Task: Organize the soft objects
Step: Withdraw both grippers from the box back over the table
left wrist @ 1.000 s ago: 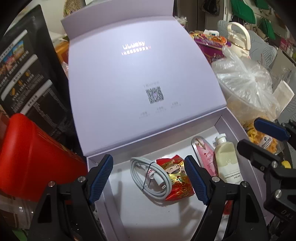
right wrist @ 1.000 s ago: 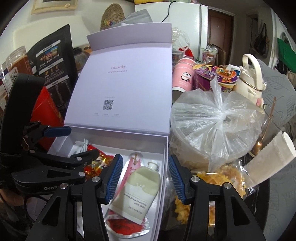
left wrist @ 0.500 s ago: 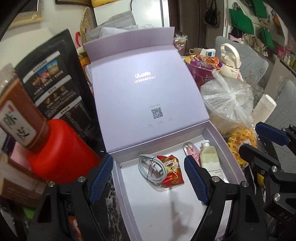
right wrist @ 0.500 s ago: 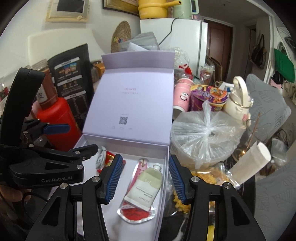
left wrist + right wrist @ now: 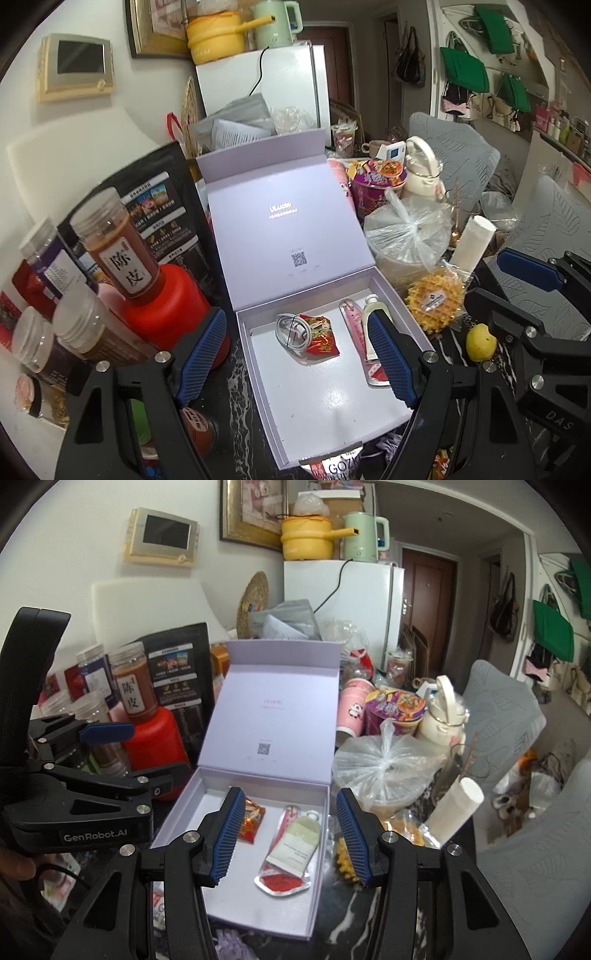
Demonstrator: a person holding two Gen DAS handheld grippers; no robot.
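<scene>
An open lilac box (image 5: 255,369) holds a coiled white cable (image 5: 291,330), a red snack packet (image 5: 321,338), a pink pouch (image 5: 351,315) and a cream tube (image 5: 371,306). My left gripper (image 5: 295,356) hangs open above the box with nothing between its fingers. The right wrist view shows the same box (image 5: 258,777), the cream tube (image 5: 297,840) lying on a red-bottomed pouch (image 5: 282,882), and the snack packet (image 5: 251,821). My right gripper (image 5: 291,834) is open and empty above the box's right half. The left gripper (image 5: 136,757) shows at the left there.
Left of the box stand a red canister (image 5: 166,314), a brown-filled jar (image 5: 118,251) and a black bag (image 5: 159,210). To its right are a tied plastic bag (image 5: 410,236), a waffle packet (image 5: 437,299), a lemon (image 5: 480,341) and a white roll (image 5: 472,243).
Both grippers have risen and drawn back from the box, so it looks smaller and more of the room shows. Jaw openings are unchanged; the box's contents lie as before.
</scene>
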